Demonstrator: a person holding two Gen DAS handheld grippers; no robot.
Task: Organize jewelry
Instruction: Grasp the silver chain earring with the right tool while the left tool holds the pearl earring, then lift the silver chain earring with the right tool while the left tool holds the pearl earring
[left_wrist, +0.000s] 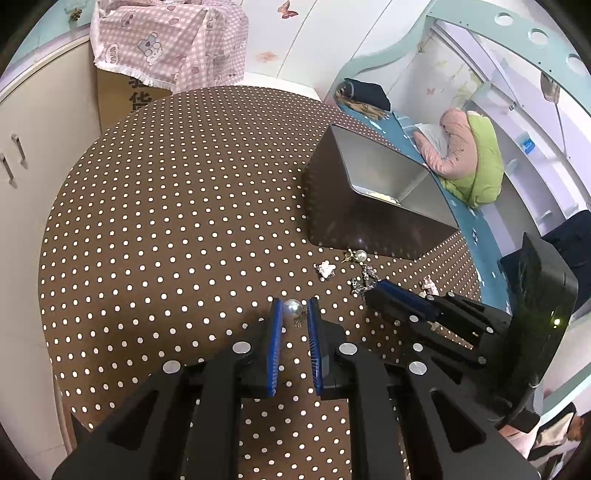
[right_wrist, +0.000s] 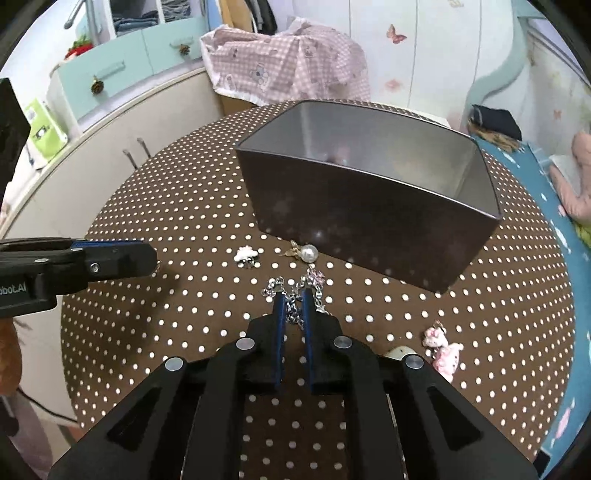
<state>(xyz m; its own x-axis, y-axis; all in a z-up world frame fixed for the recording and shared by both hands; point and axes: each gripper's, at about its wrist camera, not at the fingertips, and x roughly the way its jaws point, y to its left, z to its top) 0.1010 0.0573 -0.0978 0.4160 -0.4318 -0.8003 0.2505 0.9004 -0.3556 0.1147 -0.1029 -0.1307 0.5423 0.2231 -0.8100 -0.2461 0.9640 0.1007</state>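
A dark metal box (left_wrist: 369, 206) (right_wrist: 369, 192) stands open on the polka-dot table. My left gripper (left_wrist: 294, 306) is open around a pearl earring (left_wrist: 292, 308) lying on the cloth; the pearl sits between the blue pads and touches the left one. My right gripper (right_wrist: 293, 301) (left_wrist: 384, 288) is open with a silver chain (right_wrist: 293, 312) (left_wrist: 364, 282) between its fingers. A second pearl earring (right_wrist: 308, 253) (left_wrist: 360, 254) and a white flower piece (right_wrist: 246, 254) (left_wrist: 327, 268) lie by the box's front wall. A pink cat charm (right_wrist: 443, 349) (left_wrist: 428, 285) lies at the right.
The round table (left_wrist: 166, 221) (right_wrist: 166, 314) ends near a cream cabinet (left_wrist: 33, 147) on the left and a blue bed (left_wrist: 461, 206) on the right. A cardboard box under a pink checked cloth (left_wrist: 166, 40) stands behind the table.
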